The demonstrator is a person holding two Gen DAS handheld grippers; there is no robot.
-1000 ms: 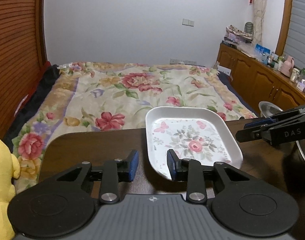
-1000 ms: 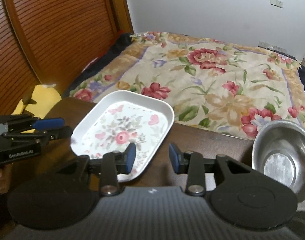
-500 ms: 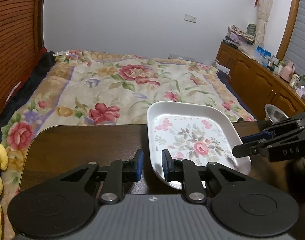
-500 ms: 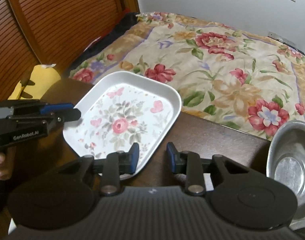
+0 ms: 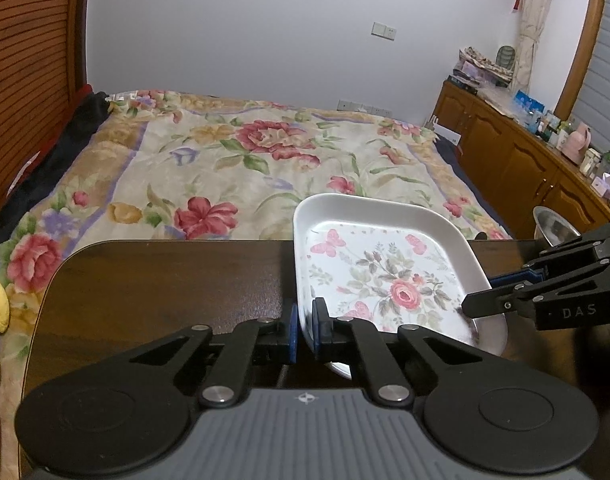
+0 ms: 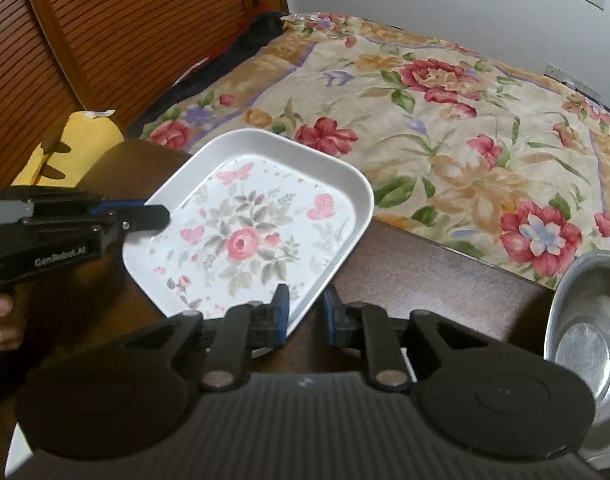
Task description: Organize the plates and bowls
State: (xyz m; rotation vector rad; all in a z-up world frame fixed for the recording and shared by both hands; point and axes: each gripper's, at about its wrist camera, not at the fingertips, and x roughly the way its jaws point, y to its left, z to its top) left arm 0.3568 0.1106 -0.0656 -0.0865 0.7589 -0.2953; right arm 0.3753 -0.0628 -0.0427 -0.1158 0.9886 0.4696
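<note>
Plate [image 5: 385, 276] rim pinched by the left gripper [image 5: 304, 330]; the right gripper [image 6: 306, 312] straddles its opposite rim, narrowly parted.

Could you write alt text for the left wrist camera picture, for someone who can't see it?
The left claw pinches the near rim of a white floral tray on a dark wooden table. The right claw straddles its right edge; a flowered bedspread lies beyond.

In the left wrist view the dark worktop [image 5: 153, 280] lies bare across the left and centre of the frame, open for a pass. The flowered plate [image 5: 385, 276] fills the right centre, its far end reaching past the worktop's far edge. The right tongs [image 5: 481, 300] block the plate's right rim, and a metal bowl [image 6: 585, 320] stands at the far right.
</note>
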